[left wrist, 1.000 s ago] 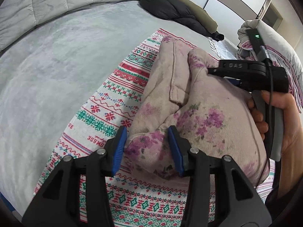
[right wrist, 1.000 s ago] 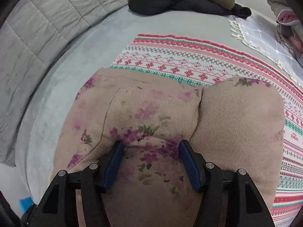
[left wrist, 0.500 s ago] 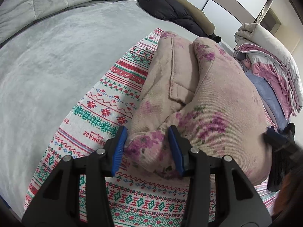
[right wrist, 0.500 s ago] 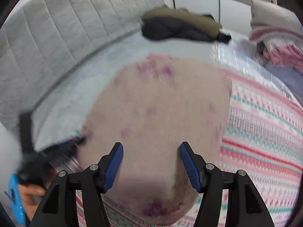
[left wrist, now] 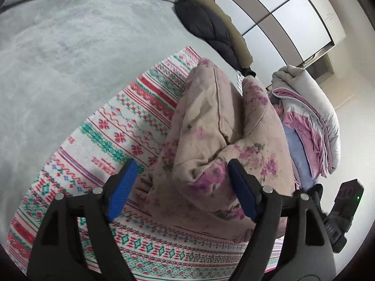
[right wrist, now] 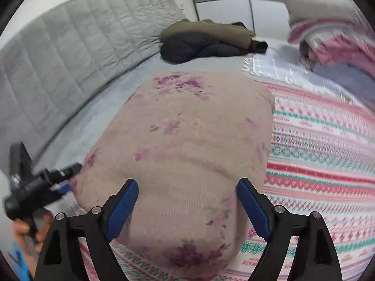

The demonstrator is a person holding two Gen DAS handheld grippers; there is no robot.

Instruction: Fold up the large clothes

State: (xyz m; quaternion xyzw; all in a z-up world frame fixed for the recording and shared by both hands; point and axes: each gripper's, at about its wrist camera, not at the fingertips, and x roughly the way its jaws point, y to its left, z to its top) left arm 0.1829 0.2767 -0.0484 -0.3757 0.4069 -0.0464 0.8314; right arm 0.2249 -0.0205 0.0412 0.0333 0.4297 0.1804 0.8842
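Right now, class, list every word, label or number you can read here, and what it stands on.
None reads clearly.
Red lettering woven into the patterned blanket: too blurred to read.
Pale marking on the left gripper body (jaws opening, floral garment between them): too blurred.

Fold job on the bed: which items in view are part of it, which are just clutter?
In the job:
- floral beige garment, folded into a bundle on the patterned blanket
- left gripper, jaws opening, garment corner between them
- right gripper, jaws opening over the bundle

Lying about:
- dark jacket
- bedding pile
- fringed cloth
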